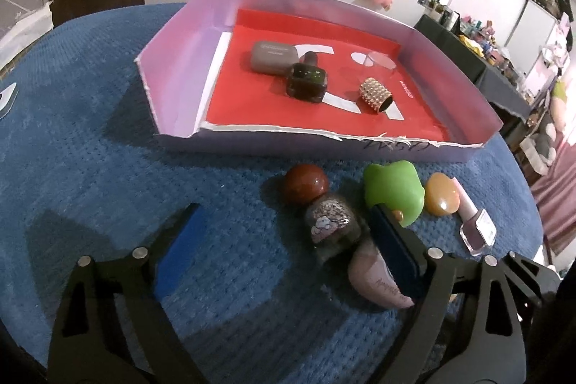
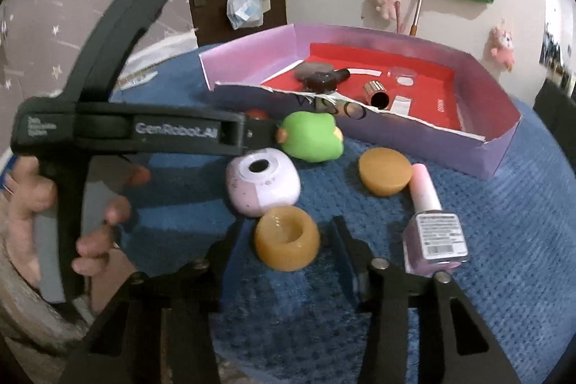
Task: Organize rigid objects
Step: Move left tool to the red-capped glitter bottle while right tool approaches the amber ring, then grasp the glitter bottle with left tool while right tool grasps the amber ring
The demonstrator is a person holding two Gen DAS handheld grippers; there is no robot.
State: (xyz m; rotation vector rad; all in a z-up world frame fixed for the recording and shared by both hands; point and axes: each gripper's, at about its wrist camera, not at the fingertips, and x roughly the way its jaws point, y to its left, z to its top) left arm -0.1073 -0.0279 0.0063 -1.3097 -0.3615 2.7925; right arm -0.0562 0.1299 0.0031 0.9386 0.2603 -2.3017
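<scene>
Your right gripper (image 2: 288, 240) is the nearer hand for the amber ring-shaped piece (image 2: 287, 238): it sits on the blue cloth (image 2: 504, 240) directly ahead of you, between the two fingers, hollow facing up. The jaws are about half closed around it, one finger on each side, but the edges are blurred, so I can't tell whether the pads are actually pressing on it yet. Being round, it has no long axis to line up with; what matters is keeping it centred between the fingers.

The purple box (image 2: 432, 135) with the red floor, where a few pieces already lie, is ahead and slightly to the right, beyond the amber disc (image 2: 384, 176) and the nail polish bottle (image 2: 433, 233). I judge you will need to lift clear of those and over the torn near wall.

Your left gripper (image 1: 284, 251) stands wide open and holds nothing; the small glittery jar (image 1: 329, 225) lies between its fingers, nearer the right-hand finger, with the pink curved piece (image 1: 378, 279) against that finger and the green toy (image 1: 392, 189) just beyond
</scene>
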